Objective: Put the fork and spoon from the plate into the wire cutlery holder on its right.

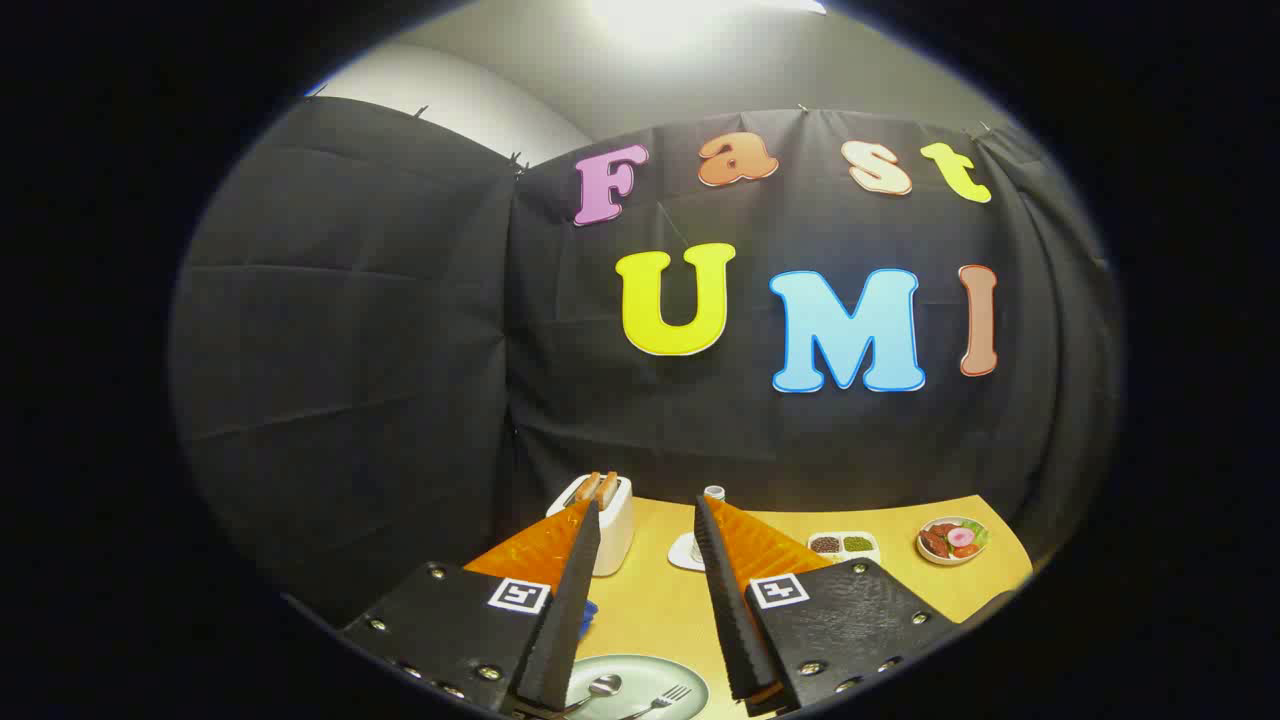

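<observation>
1. My gripper (648, 520) has its fingers wide apart, and they hold nothing.
2. Low down between my fingers sits the plate (690, 682), with the spoon (598, 688) and the fork (662, 698) lying on it side by side.
3. Past the plate, bare yellow table (650, 600) runs between my fingers.
4. Farther off stand a white toaster (612, 520), a small tray (843, 545) and a food bowl (953, 540) near the table's back edge.
</observation>
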Available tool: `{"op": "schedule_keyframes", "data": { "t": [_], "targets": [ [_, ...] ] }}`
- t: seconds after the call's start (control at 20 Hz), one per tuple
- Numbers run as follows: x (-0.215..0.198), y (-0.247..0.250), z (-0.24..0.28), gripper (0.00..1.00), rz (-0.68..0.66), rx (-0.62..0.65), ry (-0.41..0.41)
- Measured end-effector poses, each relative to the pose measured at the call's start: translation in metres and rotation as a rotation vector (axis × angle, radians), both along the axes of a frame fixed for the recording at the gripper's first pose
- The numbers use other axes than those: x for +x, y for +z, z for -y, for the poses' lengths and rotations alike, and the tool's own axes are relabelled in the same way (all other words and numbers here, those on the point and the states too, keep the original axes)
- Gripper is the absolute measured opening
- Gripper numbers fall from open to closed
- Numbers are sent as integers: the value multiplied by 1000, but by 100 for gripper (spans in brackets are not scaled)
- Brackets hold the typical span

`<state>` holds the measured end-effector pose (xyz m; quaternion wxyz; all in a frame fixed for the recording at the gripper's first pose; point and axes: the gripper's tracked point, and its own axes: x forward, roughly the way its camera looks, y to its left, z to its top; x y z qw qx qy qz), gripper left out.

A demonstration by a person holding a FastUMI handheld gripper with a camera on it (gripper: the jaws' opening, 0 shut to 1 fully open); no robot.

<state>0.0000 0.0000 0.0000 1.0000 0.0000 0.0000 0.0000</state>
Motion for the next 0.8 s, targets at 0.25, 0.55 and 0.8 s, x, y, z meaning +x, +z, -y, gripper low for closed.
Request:
{"op": "schedule_keyframes", "data": {
  "t": [0.25,0.55,0.8],
  "targets": [
    [-8,-1,19,58,3,-2,-51],
    [-14,-4,40,58,2,18,-109],
    [-16,-6,54,58,-4,43,-137]
  ]
}}
